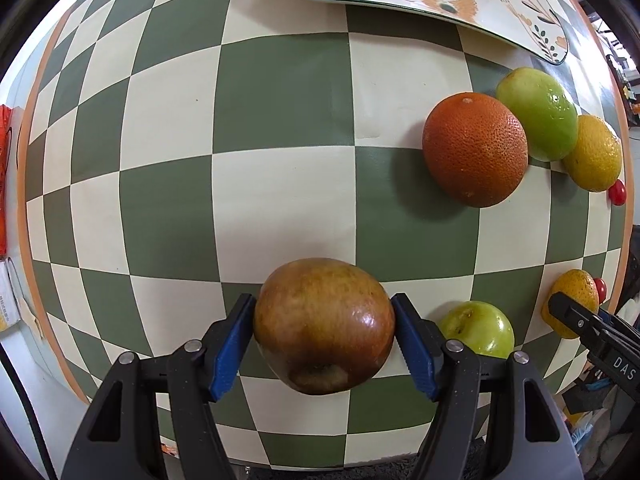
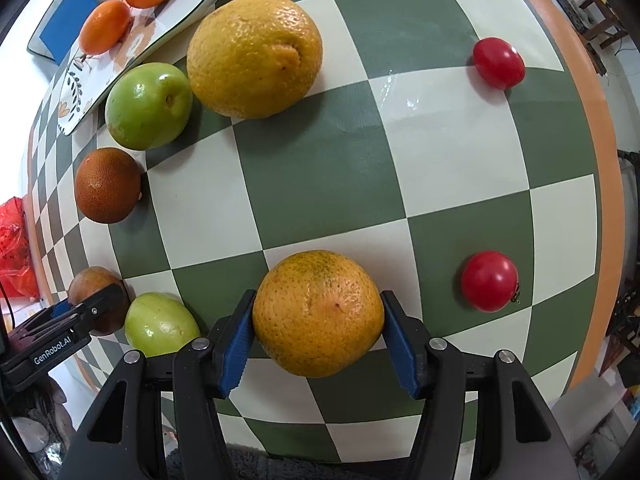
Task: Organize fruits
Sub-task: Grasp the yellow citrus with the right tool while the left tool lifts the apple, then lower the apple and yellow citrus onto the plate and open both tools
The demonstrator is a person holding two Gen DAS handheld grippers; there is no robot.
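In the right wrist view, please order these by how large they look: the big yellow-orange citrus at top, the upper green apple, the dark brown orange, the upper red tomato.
1. big yellow-orange citrus
2. upper green apple
3. dark brown orange, though fisheye shrinking near the edge makes this unsure
4. upper red tomato

Brown apple (image 1: 324,326) — between left tongs (image 1: 323,344)
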